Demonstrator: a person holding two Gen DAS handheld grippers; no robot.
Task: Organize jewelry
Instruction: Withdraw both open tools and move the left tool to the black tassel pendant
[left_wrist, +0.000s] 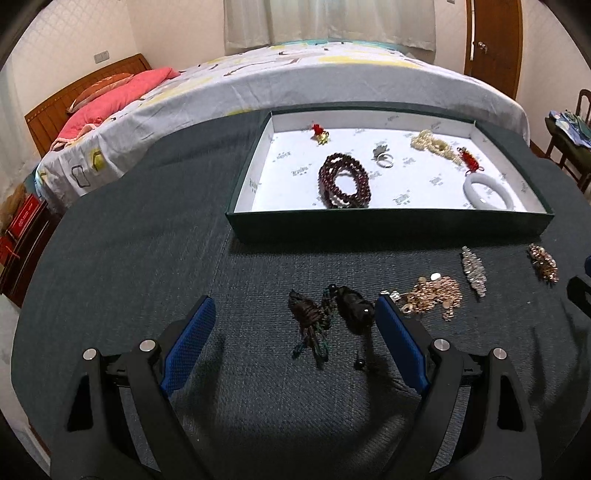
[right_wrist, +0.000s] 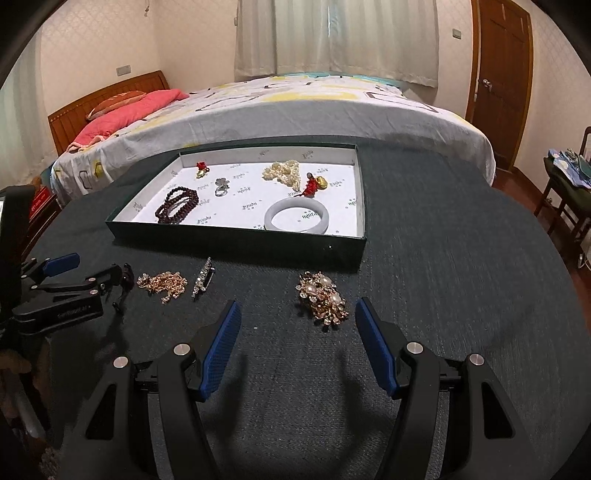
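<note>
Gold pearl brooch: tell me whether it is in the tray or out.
Out. The gold pearl brooch lies on the dark cloth in front of the tray, between the open right gripper's fingers.

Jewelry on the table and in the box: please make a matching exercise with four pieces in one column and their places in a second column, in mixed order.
Things:
1. white bangle
2. dark red bead bracelet
3. black tassel piece
4. gold pearl brooch

Places:
A. between the open right gripper's fingers
B. box, near right part
C. between the open left gripper's fingers
D. box, near left part

Pairs: 1-B, 2-D, 3-C, 4-A
</note>
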